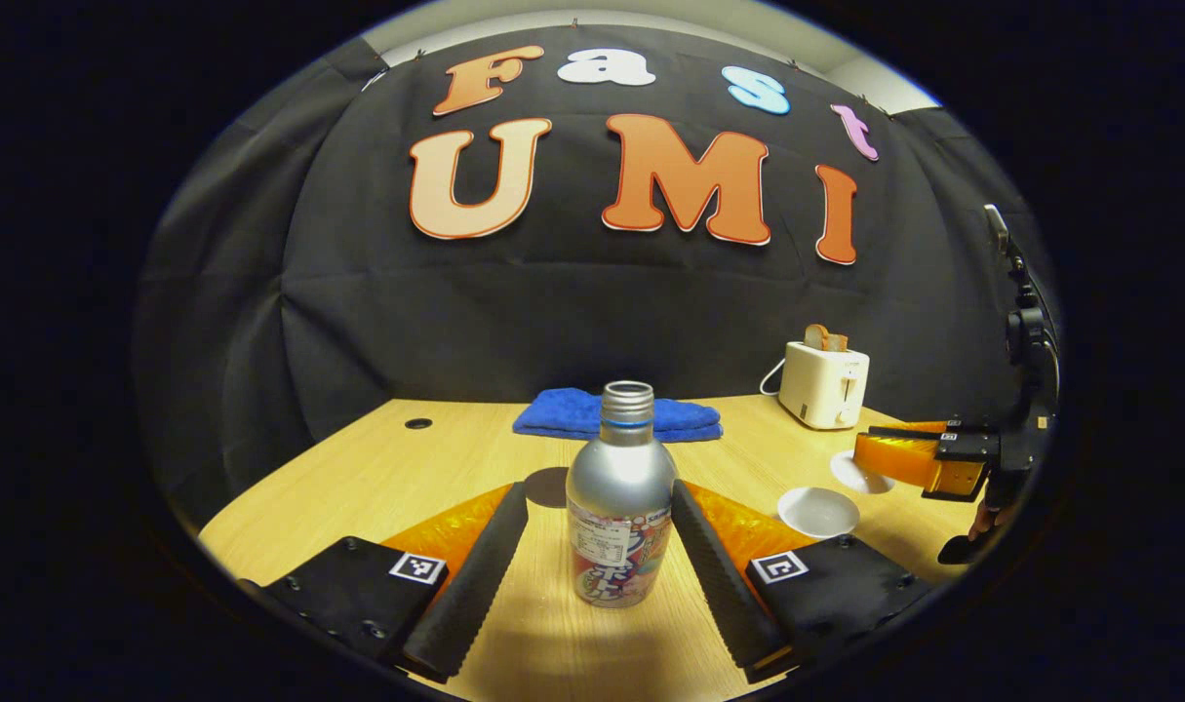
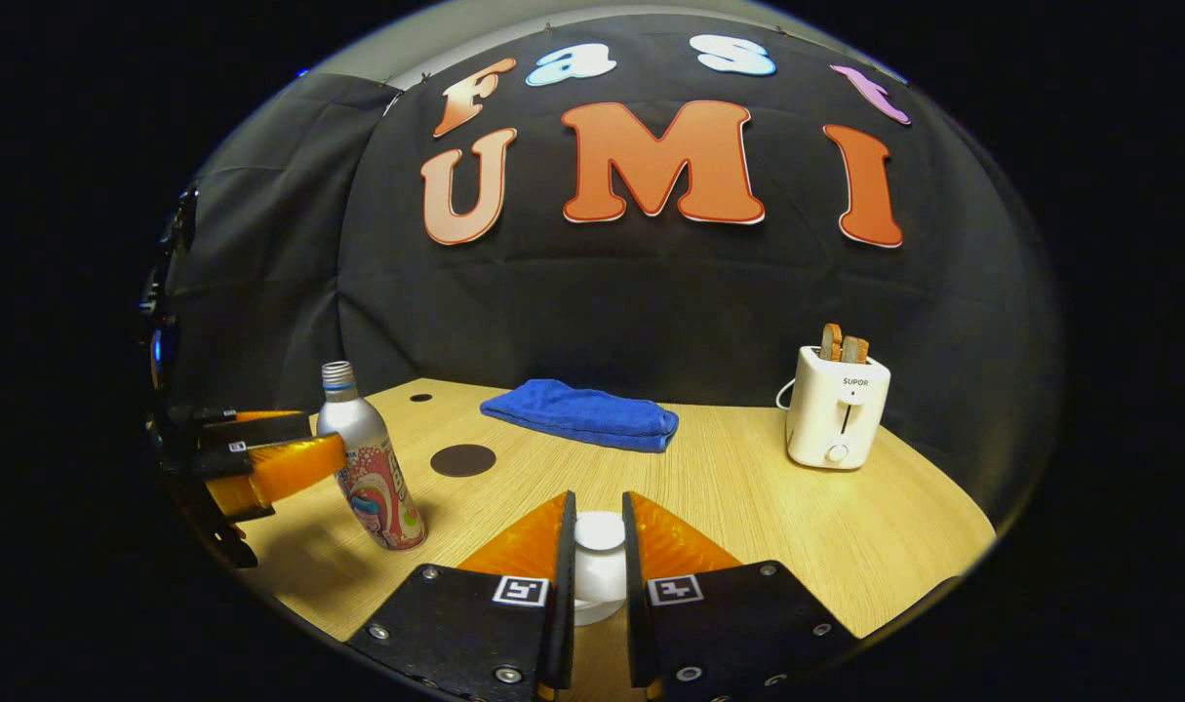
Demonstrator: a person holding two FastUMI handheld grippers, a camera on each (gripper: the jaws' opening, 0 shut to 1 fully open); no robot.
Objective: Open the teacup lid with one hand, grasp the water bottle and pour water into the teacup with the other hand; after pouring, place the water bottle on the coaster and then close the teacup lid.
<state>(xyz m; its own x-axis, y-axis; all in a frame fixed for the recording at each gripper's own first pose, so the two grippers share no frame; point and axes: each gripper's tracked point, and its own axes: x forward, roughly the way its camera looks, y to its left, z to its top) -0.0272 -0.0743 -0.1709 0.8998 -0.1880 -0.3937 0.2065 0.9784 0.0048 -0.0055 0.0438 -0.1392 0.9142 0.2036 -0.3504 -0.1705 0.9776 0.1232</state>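
Note:
A silver water bottle (image 1: 619,507) with a colourful label and no cap stands upright on the wooden table. My left gripper (image 1: 600,492) is open, with one finger on each side of the bottle and a gap on the left side. The left gripper (image 2: 270,466) also appears beside the bottle (image 2: 368,468) in the right gripper view. My right gripper (image 2: 599,502) is shut on the knob of the white teacup lid (image 2: 599,556). In the left gripper view the right gripper (image 1: 870,458) holds the lid (image 1: 860,473) just above and beyond the open white teacup (image 1: 818,510). A dark round coaster (image 2: 462,459) lies behind the bottle.
A folded blue towel (image 2: 582,413) lies at the back of the table (image 2: 748,487). A white toaster (image 2: 834,408) with bread slices stands at the back right. A small cable hole (image 2: 420,397) sits near the back left edge.

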